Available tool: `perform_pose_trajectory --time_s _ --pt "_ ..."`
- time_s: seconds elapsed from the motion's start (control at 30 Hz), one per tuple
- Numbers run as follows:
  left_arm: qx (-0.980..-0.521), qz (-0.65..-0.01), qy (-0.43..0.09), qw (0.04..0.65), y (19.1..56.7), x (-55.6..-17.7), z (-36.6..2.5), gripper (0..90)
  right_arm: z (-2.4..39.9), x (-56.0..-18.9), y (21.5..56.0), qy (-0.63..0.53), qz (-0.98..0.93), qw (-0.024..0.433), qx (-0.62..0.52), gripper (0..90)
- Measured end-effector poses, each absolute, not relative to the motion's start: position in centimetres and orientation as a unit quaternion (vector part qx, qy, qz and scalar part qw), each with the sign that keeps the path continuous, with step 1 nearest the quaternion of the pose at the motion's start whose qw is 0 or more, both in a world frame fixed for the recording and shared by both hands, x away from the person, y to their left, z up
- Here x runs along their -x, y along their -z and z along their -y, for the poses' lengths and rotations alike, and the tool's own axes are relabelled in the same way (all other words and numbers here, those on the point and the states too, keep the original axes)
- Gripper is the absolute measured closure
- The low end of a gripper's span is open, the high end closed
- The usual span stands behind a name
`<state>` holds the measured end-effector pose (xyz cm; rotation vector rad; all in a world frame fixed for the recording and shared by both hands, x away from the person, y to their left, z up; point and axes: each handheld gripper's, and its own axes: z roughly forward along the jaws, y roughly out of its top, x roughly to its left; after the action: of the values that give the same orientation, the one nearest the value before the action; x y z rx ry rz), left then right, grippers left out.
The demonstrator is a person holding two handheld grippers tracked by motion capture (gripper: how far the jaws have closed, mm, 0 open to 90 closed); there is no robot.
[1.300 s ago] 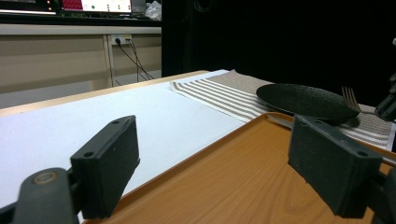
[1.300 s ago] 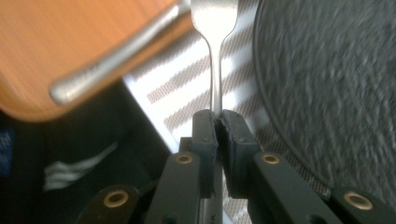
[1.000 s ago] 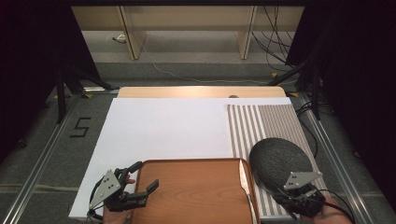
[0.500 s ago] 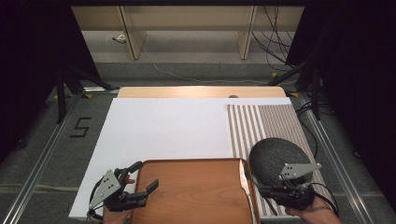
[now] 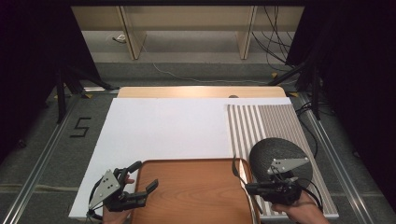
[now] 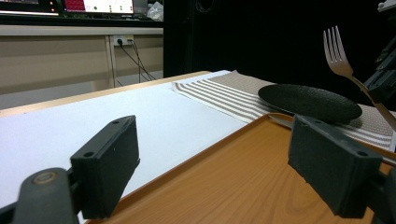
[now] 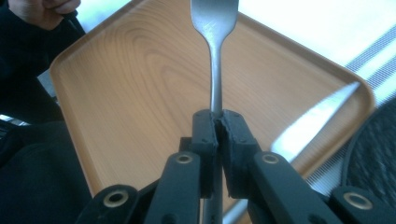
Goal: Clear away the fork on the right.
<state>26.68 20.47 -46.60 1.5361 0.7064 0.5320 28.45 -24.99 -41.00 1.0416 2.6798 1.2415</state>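
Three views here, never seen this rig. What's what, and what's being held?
No robot: a person holds a two-jaw gripper in each hand. The high view looks down on the table; the other two cameras ride on the grippers. On the white table top lie a wooden tray, a striped mat and a dark plate; a knife rests on the tray's edge. The right gripper is shut on a fork. The left gripper is open over the tray's edge, holding nothing.
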Motion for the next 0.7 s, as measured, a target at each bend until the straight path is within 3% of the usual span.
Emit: perform_pose_trajectory --time_s 0.7 --pt "-0.672 -0.307 -0.232 0.632 46.6 -26.6 -20.5 16.1 20.6 -28.9 42.2 -0.364 -0.875 -0.034 -0.316 85.3"
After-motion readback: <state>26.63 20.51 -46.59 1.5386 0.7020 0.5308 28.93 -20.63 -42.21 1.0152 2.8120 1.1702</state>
